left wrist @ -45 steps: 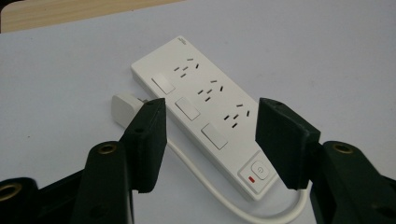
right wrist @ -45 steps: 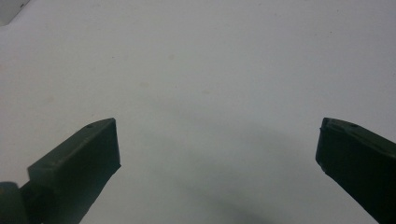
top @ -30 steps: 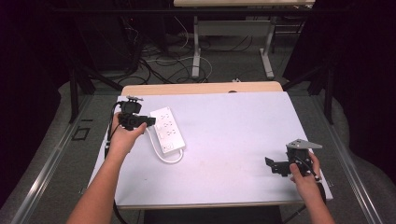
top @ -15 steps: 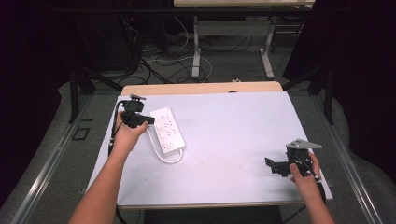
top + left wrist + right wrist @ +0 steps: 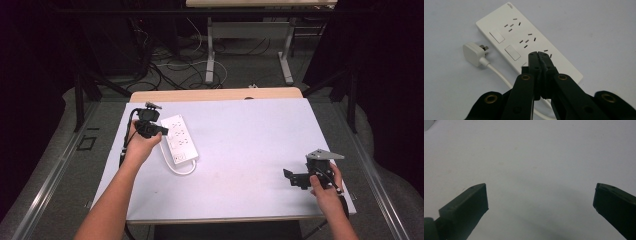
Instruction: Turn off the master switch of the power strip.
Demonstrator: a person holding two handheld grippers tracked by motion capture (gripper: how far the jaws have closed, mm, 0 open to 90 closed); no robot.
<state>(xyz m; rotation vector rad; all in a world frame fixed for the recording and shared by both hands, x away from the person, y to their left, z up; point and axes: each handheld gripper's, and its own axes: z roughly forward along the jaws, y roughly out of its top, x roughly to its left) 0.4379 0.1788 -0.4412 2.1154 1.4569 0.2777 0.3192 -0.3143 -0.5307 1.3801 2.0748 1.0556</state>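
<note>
Power strip (image 5: 529, 40); no containers.

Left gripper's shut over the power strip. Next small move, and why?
Probably press the nearest switch: the left gripper has its jaws together, tips over the white three-outlet power strip beside its rocker switches. The right gripper is open over bare table.

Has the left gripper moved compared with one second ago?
Yes, slightly. In the high view the left gripper now sits over the near-left edge of the power strip, a bit further onto it than before. The strip itself has stayed put.
</note>
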